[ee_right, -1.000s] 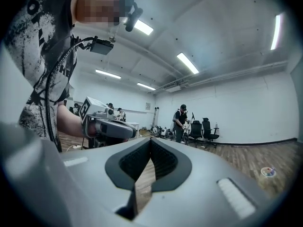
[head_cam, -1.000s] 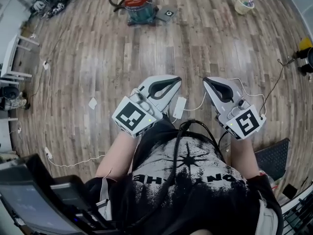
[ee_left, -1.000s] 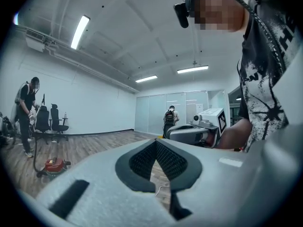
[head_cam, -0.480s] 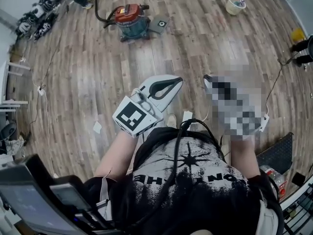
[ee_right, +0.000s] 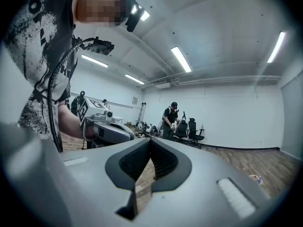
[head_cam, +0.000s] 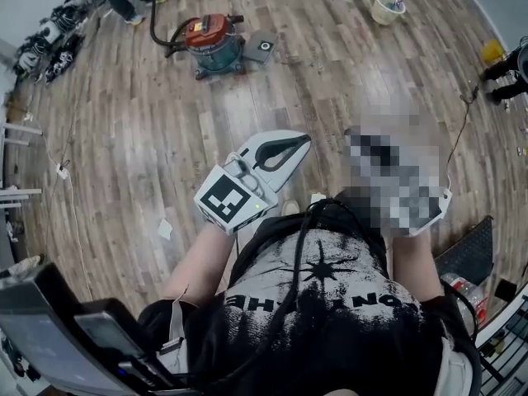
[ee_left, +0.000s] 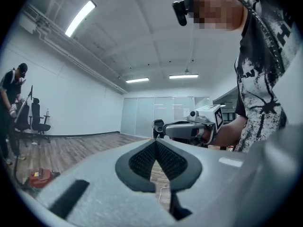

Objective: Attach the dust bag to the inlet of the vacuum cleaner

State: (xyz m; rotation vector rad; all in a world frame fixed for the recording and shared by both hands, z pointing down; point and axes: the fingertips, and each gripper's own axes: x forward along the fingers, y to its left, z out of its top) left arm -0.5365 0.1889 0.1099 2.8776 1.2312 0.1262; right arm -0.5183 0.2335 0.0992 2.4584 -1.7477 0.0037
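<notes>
Wood floor open up to vacuum cleaner.

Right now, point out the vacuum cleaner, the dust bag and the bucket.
vacuum cleaner [head_cam: 206,33]: head view, on its red lid.
dust bag [head_cam: 257,50]: head view, on its flat grey face.
bucket [head_cam: 380,15]: head view, on its pale outer wall.

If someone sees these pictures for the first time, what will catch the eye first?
First, the left gripper and the right gripper, both held level before the person's chest, fingers shut and empty. Far off on the wooden floor stands a red-topped vacuum cleaner, with a flat grey dust bag lying beside it.
</notes>
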